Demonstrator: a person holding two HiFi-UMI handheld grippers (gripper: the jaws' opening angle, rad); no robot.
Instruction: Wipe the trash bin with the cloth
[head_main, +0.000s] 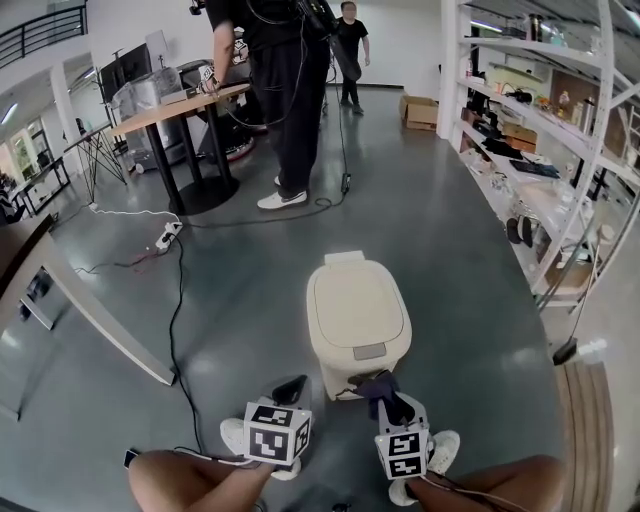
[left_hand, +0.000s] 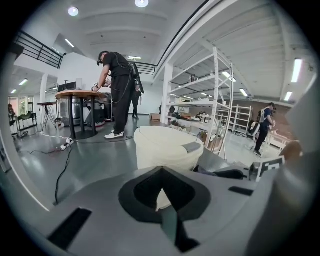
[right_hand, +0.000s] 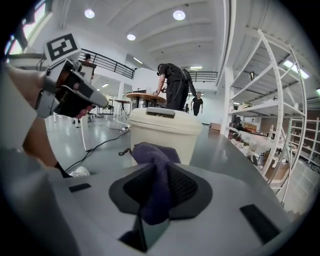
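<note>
A cream trash bin (head_main: 357, 320) with its lid down stands on the grey floor just ahead of me. It also fills the middle of the left gripper view (left_hand: 165, 147) and the right gripper view (right_hand: 162, 132). My right gripper (head_main: 392, 403) is shut on a dark purple cloth (head_main: 377, 385), held against the bin's near lower front. The cloth (right_hand: 155, 165) bunches up between the right gripper (right_hand: 159, 170) pads. My left gripper (head_main: 290, 388) hovers left of the bin's base, apart from it. The left gripper (left_hand: 161, 172) holds nothing and its tips meet.
A person (head_main: 285, 90) stands at a round-based table (head_main: 180, 105) beyond the bin, another further back. A black cable (head_main: 175, 300) and a power strip (head_main: 167, 235) lie on the floor to the left. White shelving (head_main: 540, 150) runs along the right. My shoes are below.
</note>
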